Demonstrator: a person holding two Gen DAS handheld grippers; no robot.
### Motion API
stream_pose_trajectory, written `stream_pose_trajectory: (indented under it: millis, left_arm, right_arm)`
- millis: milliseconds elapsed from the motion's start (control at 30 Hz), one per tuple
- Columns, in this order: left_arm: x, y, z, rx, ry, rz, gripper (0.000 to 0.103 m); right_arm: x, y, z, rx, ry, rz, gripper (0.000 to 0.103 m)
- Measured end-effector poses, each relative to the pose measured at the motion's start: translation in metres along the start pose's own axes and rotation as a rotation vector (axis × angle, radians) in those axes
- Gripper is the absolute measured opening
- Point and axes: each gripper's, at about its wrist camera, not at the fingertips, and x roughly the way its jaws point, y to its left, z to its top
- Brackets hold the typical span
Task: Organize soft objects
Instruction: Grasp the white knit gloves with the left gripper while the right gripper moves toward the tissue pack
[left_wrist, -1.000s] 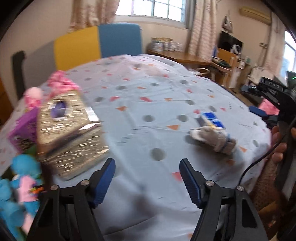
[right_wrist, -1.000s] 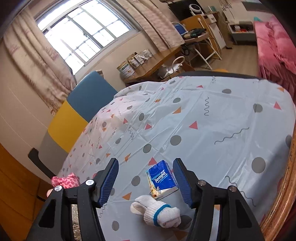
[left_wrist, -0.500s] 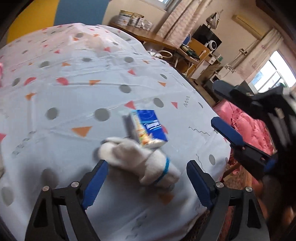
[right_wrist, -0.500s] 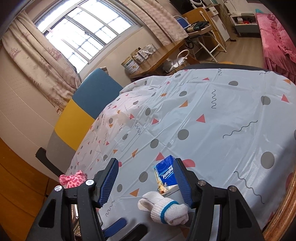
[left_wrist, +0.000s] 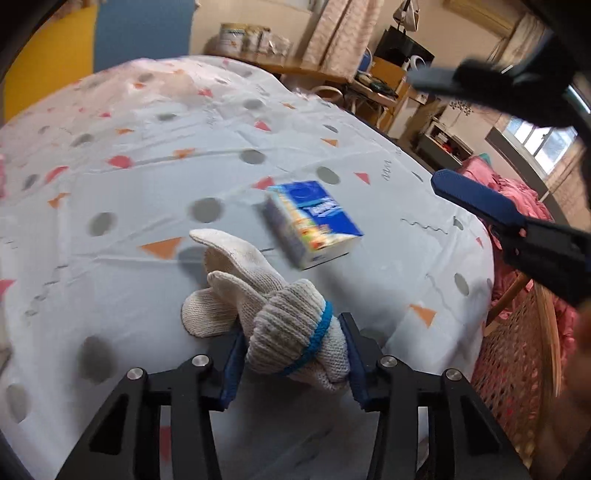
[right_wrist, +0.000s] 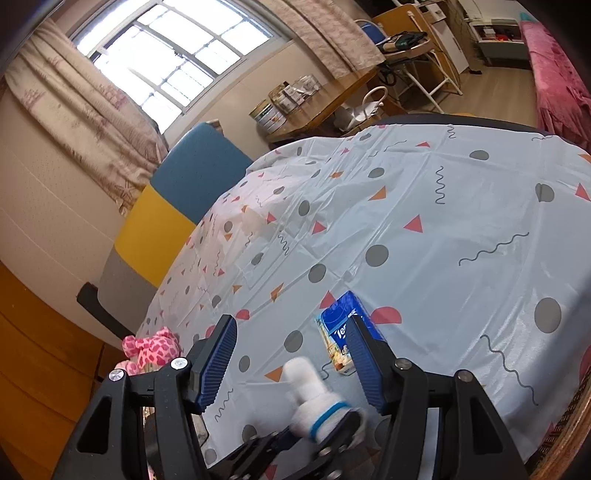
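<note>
Glove (left_wrist: 273, 306): off-white ribbed knit, bunched, blue-banded cuff

Big arched window (right_wrist: 173, 62) w/ bright daylight, patterned curtains (right_wrist: 85, 122) either side. Below it a yellow/blue/grey chair back (right_wrist: 173, 206) against a cream wall. Right of window: wooden desk (right_wrist: 332, 107) w/ tins & boxes, then wood floor (right_wrist: 506, 85). Table w/ pale blue patterned cloth (right_wrist: 443, 206) in front of the window.
</note>
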Motion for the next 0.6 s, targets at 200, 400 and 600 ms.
stream_pose_trajectory:
  millis: [200, 400, 600]
  left_arm:
    - [-0.036, 0.035, -0.039, -0.002, -0.053, 0.099, 0.048]
    - [-0.051, 0.065, -0.071, -0.080, -0.072, 0.127, 0.048]
    - [-0.047, 0.066, -0.076, -0.062, -0.087, 0.125, 0.048]
  right_arm:
    - [0.009, 0.016, -0.008, -0.101, 0.050, -0.031, 0.062]
    - [0.024, 0.030, -0.017, -0.192, 0.117, -0.097, 0.062]
    - [0.054, 0.039, -0.028, -0.286, 0.253, -0.195, 0.062]
